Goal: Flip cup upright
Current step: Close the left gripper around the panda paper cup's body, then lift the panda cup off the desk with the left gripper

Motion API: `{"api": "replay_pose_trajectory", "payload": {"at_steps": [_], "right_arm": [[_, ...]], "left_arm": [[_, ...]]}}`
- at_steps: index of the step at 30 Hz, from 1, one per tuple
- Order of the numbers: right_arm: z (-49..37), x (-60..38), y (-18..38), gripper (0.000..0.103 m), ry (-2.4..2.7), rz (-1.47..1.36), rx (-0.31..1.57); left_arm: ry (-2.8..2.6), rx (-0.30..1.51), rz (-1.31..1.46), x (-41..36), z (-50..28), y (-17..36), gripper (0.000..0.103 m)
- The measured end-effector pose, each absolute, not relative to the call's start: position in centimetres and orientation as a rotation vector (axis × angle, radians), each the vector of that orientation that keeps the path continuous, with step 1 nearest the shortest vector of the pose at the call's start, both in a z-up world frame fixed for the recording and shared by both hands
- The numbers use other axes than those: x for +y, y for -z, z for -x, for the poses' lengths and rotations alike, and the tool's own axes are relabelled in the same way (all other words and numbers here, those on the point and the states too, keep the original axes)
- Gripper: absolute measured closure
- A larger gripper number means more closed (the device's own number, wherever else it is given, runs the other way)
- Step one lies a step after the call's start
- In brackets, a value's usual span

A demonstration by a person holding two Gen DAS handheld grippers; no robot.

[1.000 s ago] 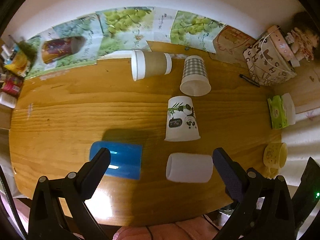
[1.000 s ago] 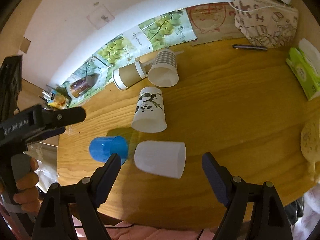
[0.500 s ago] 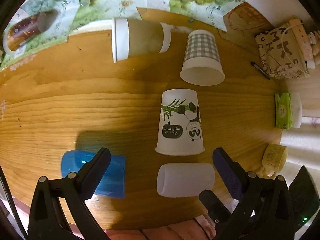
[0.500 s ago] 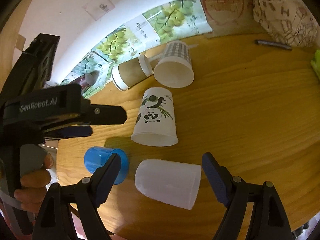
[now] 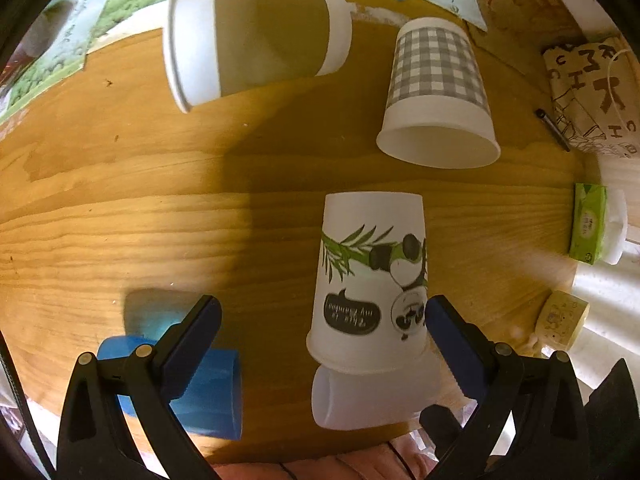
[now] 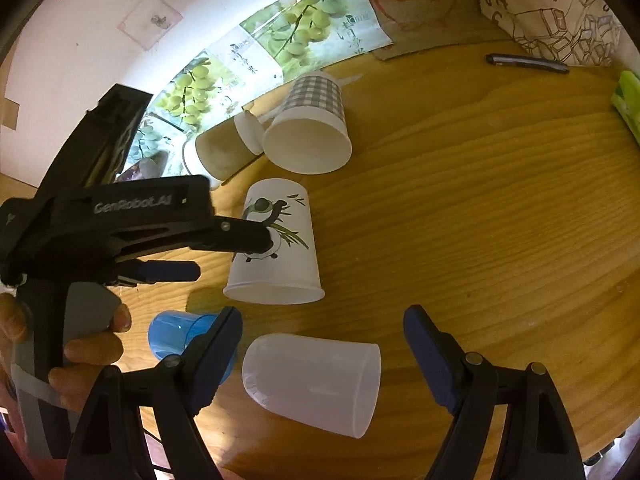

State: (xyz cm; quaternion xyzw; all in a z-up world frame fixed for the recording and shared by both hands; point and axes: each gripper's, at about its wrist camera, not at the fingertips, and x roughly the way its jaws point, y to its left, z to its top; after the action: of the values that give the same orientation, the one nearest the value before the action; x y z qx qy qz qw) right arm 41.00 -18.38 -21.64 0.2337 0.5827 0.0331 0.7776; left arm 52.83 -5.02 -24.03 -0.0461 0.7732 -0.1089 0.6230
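Several cups lie on their sides on the wooden table (image 5: 120, 208). My left gripper (image 5: 320, 316) is open, its right finger beside the panda cup (image 5: 370, 280); it shows above the table in the right wrist view (image 6: 224, 248). My right gripper (image 6: 320, 336) is open, with the translucent white cup (image 6: 316, 380) lying between its fingers. That cup shows in the left wrist view (image 5: 368, 400). A blue cup (image 5: 212, 392) lies at the left, also in the right wrist view (image 6: 176, 332).
A brown sleeved cup (image 5: 256, 40) and a grey checked cup (image 5: 436, 92) lie farther back. A pen (image 6: 528, 62), a patterned bag (image 6: 552, 12), a green tissue pack (image 5: 588, 228) and a tape roll (image 5: 564, 320) sit at the right. Grape posters (image 6: 304, 32) line the wall.
My left gripper has moved forward and down toward the panda cup, past the blue and translucent cups. My right gripper has closed in on the translucent cup. Both stay open.
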Motion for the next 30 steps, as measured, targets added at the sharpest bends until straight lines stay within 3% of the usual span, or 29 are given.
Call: {"api": "replay_pose_trajectory", "payload": {"at_steps": [7,12,15,21,23,30], "right_arm": [[-41.2,-18.3,21.8,0.02,-0.063,-0.5,1.272],[-41.2,-18.4,21.9,0.02,-0.052,-0.5,1.283],[-41.3,-18.3,22.0,0.02,-0.047,-0.498,1.291],[-41.1,-18.6,21.9,0.02,-0.03,-0.501,1.291],[-41.0,-18.8,21.9,0.02,-0.024,-0.506,1.291],[-40.6,-19.1,21.5,0.02,-0.027,-0.504,1.279]], "left_arm": [[0.291,1.807,0.144,-5.3,-53.6,25.2,0.001],[0.288,1.805,0.139,-5.4,-54.0,25.6,0.006],[0.278,1.818,0.14,-5.5,-54.4,25.8,0.014],[0.268,1.851,0.152,-6.0,-54.4,26.9,0.017],[0.268,1.856,0.163,-5.6,-54.4,27.0,0.027],[0.249,1.864,0.169,-4.9,-54.0,27.2,0.028]]}}
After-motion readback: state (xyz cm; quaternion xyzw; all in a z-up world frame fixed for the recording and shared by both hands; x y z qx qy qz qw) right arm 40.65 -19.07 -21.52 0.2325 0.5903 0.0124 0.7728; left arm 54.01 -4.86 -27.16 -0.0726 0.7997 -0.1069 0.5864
